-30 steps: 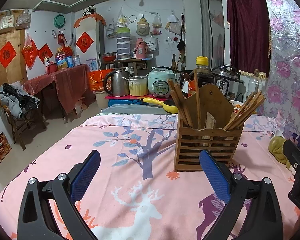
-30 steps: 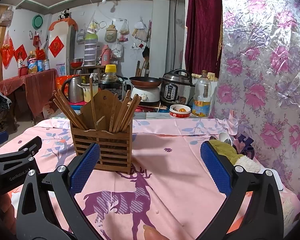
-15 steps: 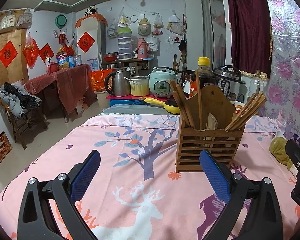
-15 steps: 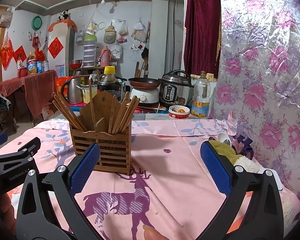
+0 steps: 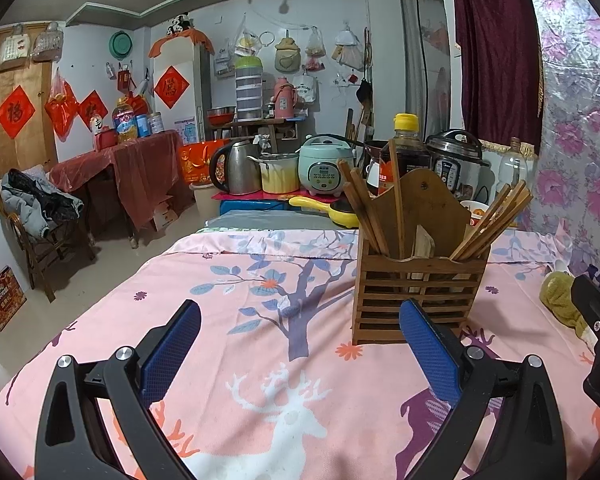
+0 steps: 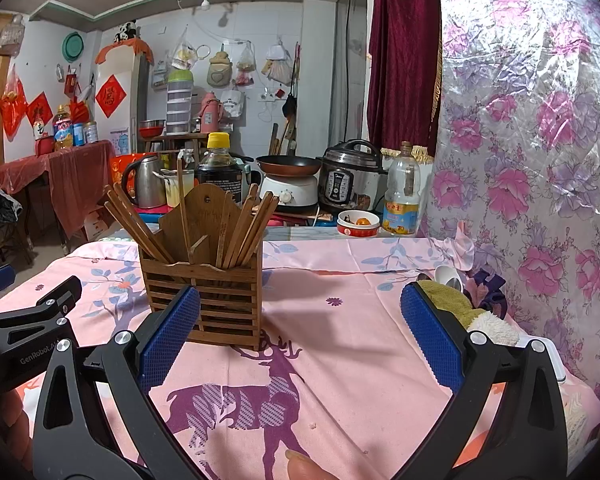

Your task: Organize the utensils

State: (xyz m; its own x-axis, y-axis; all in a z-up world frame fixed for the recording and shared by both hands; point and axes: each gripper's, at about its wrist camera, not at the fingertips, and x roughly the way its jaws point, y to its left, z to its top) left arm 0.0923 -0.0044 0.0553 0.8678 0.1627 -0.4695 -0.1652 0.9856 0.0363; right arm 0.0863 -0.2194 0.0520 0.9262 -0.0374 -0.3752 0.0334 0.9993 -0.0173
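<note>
Your right gripper [image 5: 598,344] shows in the left wrist view only as a black piece cut off by the right edge; its fingers can't be read there. In the right wrist view, your fingertip [image 6: 306,468] is clipped by the bottom edge. The holder [image 6: 204,276] slats hide the lower ends of the chopsticks [image 6: 134,224]. 1 blue pad [image 6: 168,340] covers the holder's near corner. The spoons [image 6: 446,276] sit half hidden behind the yellow cloth [image 6: 456,304].
</note>
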